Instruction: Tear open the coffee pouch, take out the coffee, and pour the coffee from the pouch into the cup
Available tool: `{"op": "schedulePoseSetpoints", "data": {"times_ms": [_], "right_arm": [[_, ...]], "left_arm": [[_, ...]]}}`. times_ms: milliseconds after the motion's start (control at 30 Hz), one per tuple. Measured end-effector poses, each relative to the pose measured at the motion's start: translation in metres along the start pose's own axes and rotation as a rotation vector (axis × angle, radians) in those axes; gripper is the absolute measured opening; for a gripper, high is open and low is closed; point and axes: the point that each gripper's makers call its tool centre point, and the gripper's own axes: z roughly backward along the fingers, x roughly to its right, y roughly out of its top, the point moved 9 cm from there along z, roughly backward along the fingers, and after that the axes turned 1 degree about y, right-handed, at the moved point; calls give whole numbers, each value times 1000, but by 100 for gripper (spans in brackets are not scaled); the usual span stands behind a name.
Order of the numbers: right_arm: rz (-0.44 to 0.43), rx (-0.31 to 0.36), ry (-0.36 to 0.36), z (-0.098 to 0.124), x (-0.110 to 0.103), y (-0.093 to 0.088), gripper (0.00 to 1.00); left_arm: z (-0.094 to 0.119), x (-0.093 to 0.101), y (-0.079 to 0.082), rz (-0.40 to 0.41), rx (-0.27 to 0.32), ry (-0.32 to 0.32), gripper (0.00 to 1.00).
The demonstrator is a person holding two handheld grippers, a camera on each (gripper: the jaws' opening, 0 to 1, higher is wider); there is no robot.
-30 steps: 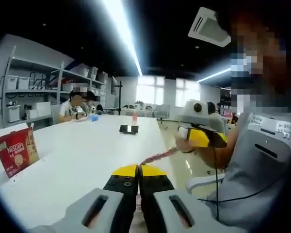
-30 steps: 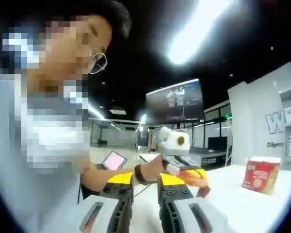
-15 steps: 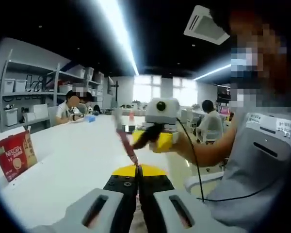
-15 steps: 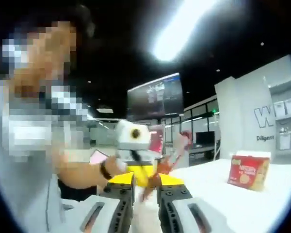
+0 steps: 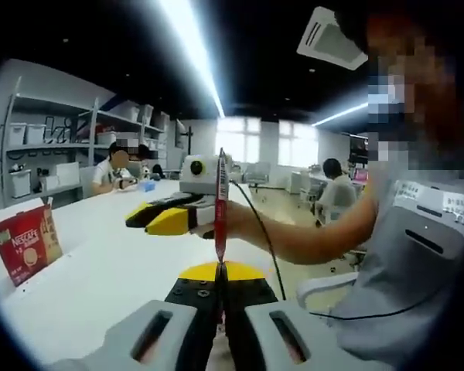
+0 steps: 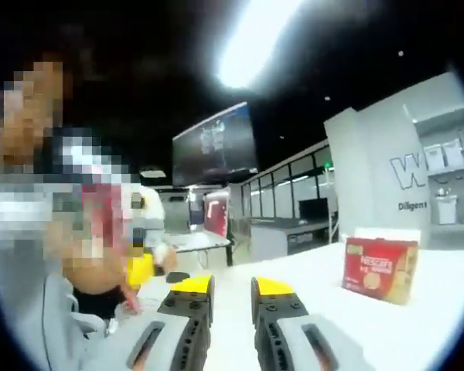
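- The red coffee stick pouch (image 5: 220,205) stood straight up in the left gripper view, above the white surface (image 5: 100,270).
- The left gripper (image 5: 219,272) had its fingers pressed together, and they pinched the bottom end of the pouch.
- The right gripper (image 5: 170,216) came in behind the pouch in that view, with its yellow tips pointing left.
- In the right gripper view, the right gripper's (image 6: 231,285) fingers were spread apart with nothing between them.
- The pouch (image 6: 108,232) looked blurry at the left of that view.
- A red Nescafe box (image 5: 25,241) stood on the surface, well apart from the pouch.
- The same box (image 6: 379,269) stood at the right of the right gripper view.
- People (image 5: 120,166) sat at the far end of the surface.
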Motion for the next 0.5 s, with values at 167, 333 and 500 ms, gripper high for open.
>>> {"op": "schedulePoseSetpoints", "data": {"times_ms": [167,333,500], "right_arm": [[32,47,47,12,-46,18,20],[31,67,124,22,-113,14,20],[16,55,164,24,-156,2,20]], "left_arm": [[1,-2,2,8,2,8,3],[4,-13,1,59,26,17,3],[1,-15,1,69,19,24,3]]}}
